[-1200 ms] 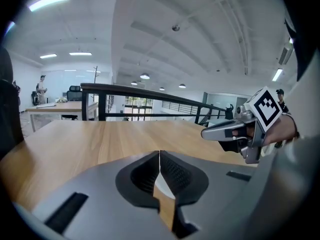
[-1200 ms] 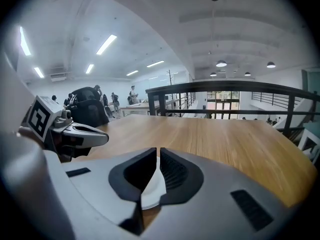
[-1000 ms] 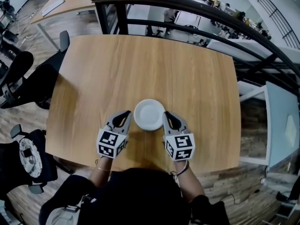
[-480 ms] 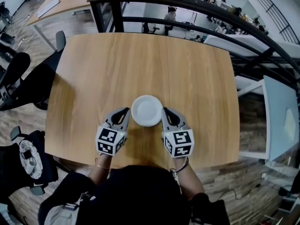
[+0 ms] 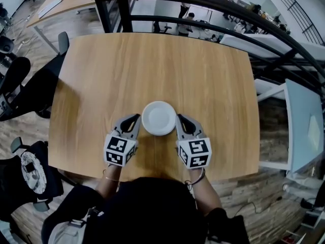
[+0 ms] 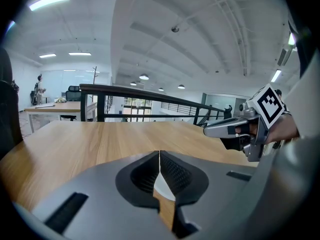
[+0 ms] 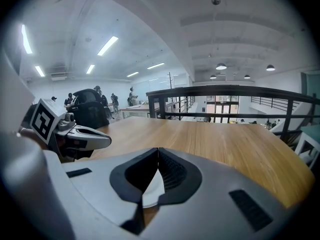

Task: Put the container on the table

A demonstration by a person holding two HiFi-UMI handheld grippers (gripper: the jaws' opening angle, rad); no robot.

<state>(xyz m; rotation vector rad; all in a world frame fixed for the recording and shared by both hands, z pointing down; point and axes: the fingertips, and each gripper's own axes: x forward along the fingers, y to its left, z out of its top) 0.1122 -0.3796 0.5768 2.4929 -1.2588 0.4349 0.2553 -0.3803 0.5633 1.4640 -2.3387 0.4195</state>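
Note:
A round white container sits low over the wooden table, near its front edge. My left gripper is at the container's left rim and my right gripper at its right rim. In the left gripper view the pads meet in a closed seam, and a sliver of the white container runs into it. The right gripper view shows the same: jaws closed, with the white rim caught at the seam. Each gripper also shows in the other's view. Whether the container's base touches the table is hidden.
A black railing runs along the table's far side. Black office chairs stand off the left edge. A pale desk is on the right. The person's arms and dark top fill the bottom of the head view.
The grippers and the container keep the same arrangement. Only the head view has shifted slightly.

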